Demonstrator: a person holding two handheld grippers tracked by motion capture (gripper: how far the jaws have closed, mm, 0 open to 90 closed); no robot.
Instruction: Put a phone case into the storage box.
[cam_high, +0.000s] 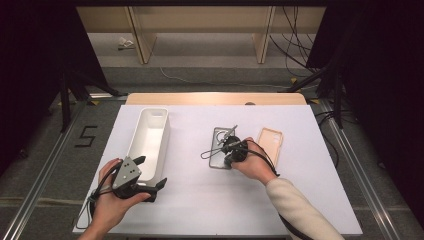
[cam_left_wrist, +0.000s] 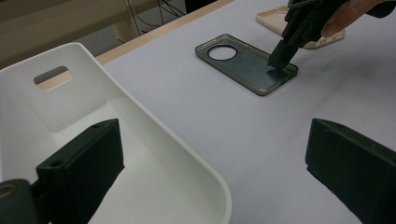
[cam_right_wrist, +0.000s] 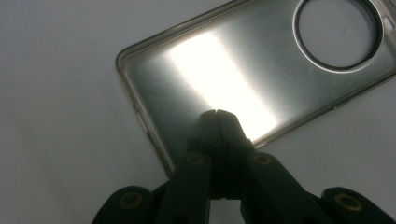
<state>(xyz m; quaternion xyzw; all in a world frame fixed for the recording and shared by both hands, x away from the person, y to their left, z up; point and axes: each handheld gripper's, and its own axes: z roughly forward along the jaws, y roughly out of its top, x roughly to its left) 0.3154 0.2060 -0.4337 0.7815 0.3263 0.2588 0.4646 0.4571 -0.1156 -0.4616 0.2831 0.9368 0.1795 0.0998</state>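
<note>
Closed right gripper (cam_right_wrist: 217, 114) tips rest on grey phone case (cam_right_wrist: 261, 60).

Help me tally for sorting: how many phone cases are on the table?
2. A grey phone case lies mid-table under the shut right gripper; a beige phone case lies just right of it, beside the hand.

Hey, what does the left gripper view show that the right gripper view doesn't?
Left gripper view: the white bin, the beige phone case and the left tongs, open over the bin's rim. Right gripper view: the right tongs close up, shut with nothing between them, tips over the grey phone case. Shared: that grey case with its round camera hole, lying on the white table.
</note>
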